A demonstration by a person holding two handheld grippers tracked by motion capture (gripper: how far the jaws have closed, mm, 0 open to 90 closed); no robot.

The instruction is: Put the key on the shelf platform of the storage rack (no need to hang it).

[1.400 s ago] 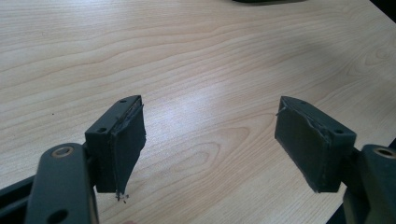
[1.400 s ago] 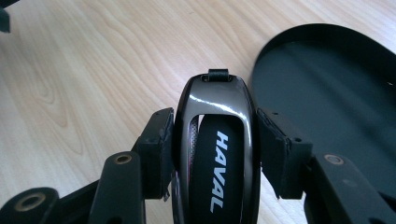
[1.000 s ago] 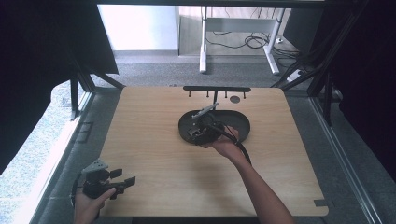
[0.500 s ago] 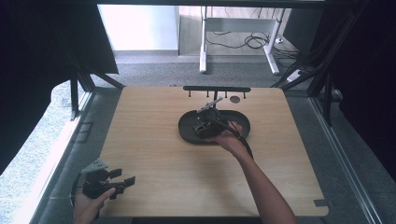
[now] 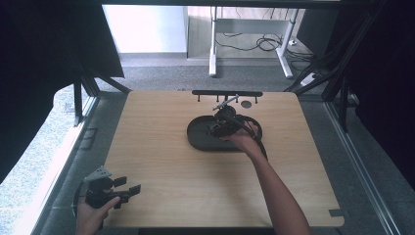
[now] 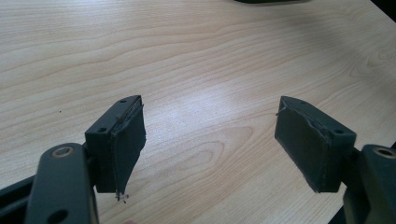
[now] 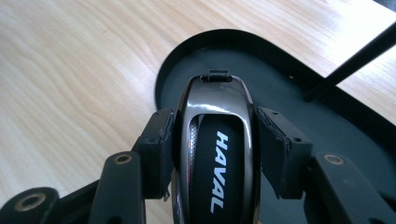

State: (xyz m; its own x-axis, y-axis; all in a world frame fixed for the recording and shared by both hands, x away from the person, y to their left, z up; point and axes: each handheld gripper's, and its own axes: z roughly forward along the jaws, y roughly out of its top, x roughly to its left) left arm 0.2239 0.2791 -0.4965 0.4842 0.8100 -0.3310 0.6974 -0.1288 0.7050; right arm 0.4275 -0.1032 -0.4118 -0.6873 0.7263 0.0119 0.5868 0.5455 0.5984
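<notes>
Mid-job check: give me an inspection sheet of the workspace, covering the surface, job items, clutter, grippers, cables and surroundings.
Surface: light wooden table, bare over most of its top.
Job's things: HAVAL key fob clamped over the black oval tray.
Clutter: black rack with pegs at the far edge; small dark disc beside it.
Grippers: right gripper shut on the key fob, its fingers pressing both sides; left gripper open, nothing between the fingers, held at the near left corner.
Cables: black cable looping from the right gripper over the tray; loose cables on the floor beyond.
Surroundings: white desk frame, dark curtains at both sides.
</notes>
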